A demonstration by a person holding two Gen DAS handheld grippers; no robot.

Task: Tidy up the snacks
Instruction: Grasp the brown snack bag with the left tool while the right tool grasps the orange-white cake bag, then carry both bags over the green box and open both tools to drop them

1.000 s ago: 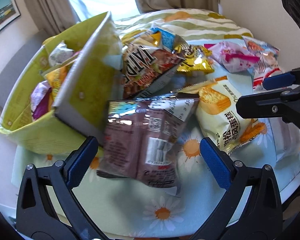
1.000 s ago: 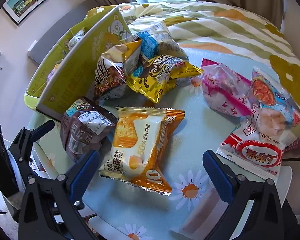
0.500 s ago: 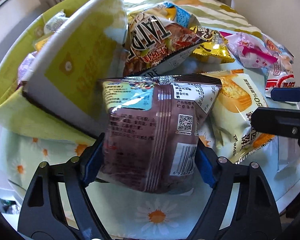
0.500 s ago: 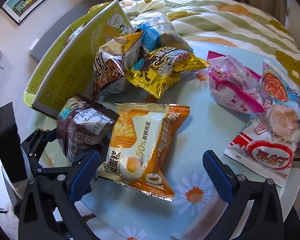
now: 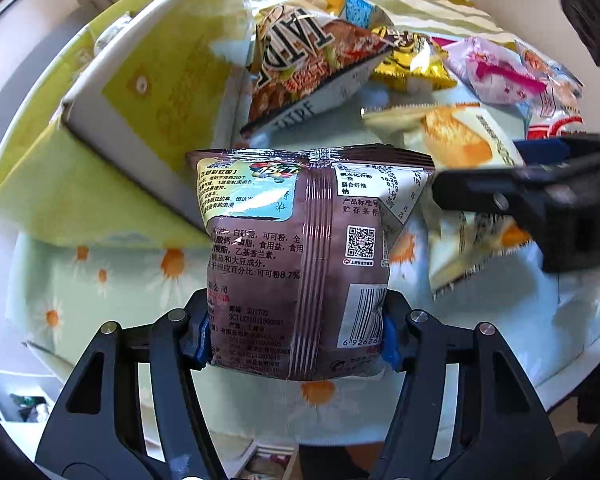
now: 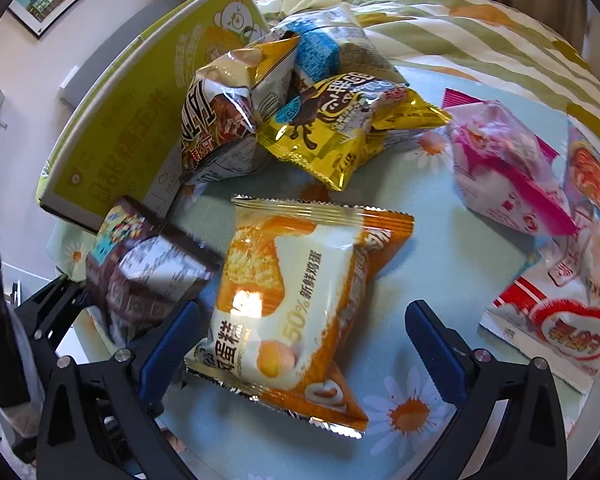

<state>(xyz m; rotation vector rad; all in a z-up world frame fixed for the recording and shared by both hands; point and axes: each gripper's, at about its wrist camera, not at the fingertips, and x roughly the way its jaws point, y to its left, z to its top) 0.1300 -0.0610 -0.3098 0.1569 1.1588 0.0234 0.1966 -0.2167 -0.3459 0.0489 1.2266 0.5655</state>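
1. Yellow-green box [image 6: 112,136] sits at the left edge of the daisy-print table [image 6: 452,264], flap tilted up, a few packets inside.
2. Left gripper [image 5: 296,340]: jaws have just been closing, blue pads now pressing both sides of the brown packet [image 5: 300,264]. The packet stands upright between them, just beside the box, barcode side facing the camera.
3. Right gripper [image 6: 300,344]: jaws wide apart, nothing clamped. They straddle the lower end of the orange-white cake packet [image 6: 300,300], pads not touching it; the packet lies flat on the table.
4. Behind: chip bag [image 6: 220,128] leaning on the box, yellow packet [image 6: 340,136] touching it.
5. Right side: pink packet [image 6: 504,176], red-white packet [image 6: 560,332] near the table edge.
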